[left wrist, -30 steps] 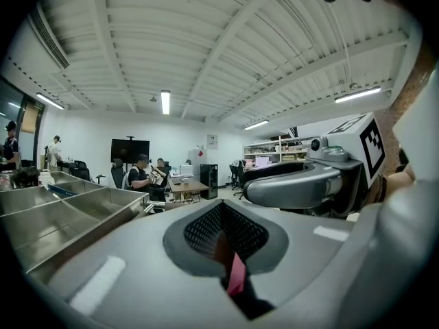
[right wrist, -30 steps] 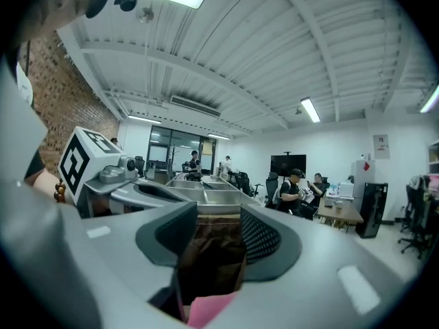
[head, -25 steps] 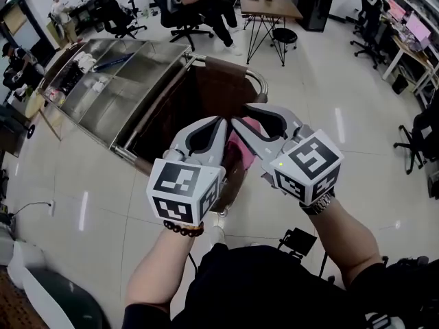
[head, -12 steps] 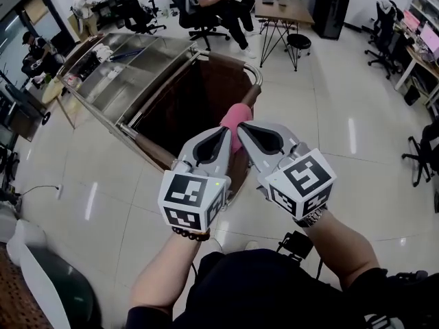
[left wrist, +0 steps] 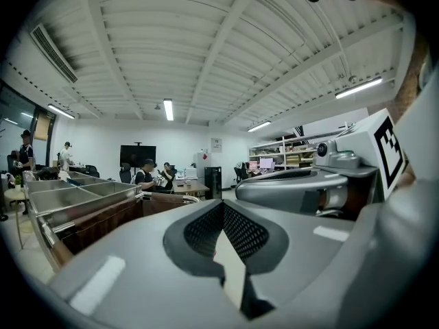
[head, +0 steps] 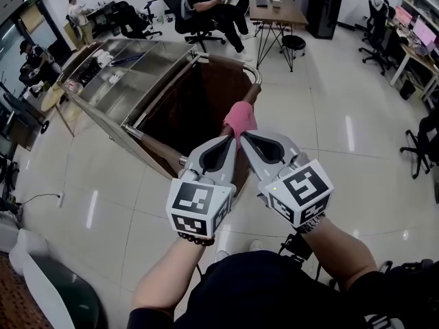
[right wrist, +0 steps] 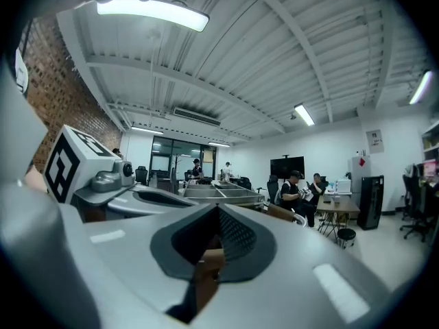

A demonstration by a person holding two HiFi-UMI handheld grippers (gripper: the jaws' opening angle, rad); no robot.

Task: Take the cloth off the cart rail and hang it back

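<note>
A small pink cloth (head: pixel 239 118) sits bunched right at the tips of both grippers, over the brown near rail (head: pixel 251 94) of the steel cart (head: pixel 130 81). My left gripper (head: pixel 228 138) and right gripper (head: pixel 242 136) lie side by side, tips almost touching, each shut on the cloth's lower edge. Whether the cloth still rests on the rail I cannot tell. In the left gripper view (left wrist: pixel 220 208) and the right gripper view (right wrist: pixel 218 208) the jaws meet at the tip and hide the cloth.
The cart's dark open well (head: pixel 199 108) lies just beyond the cloth. People sit on office chairs at the back, near a wooden table (head: pixel 274 9) and a black stool (head: pixel 293 42). More chairs and desks (head: pixel 411 40) line the right side.
The right gripper's jaws, open a second ago, have shut on the pink cloth. Both grippers have drawn back toward me, and the cloth has come with them.
</note>
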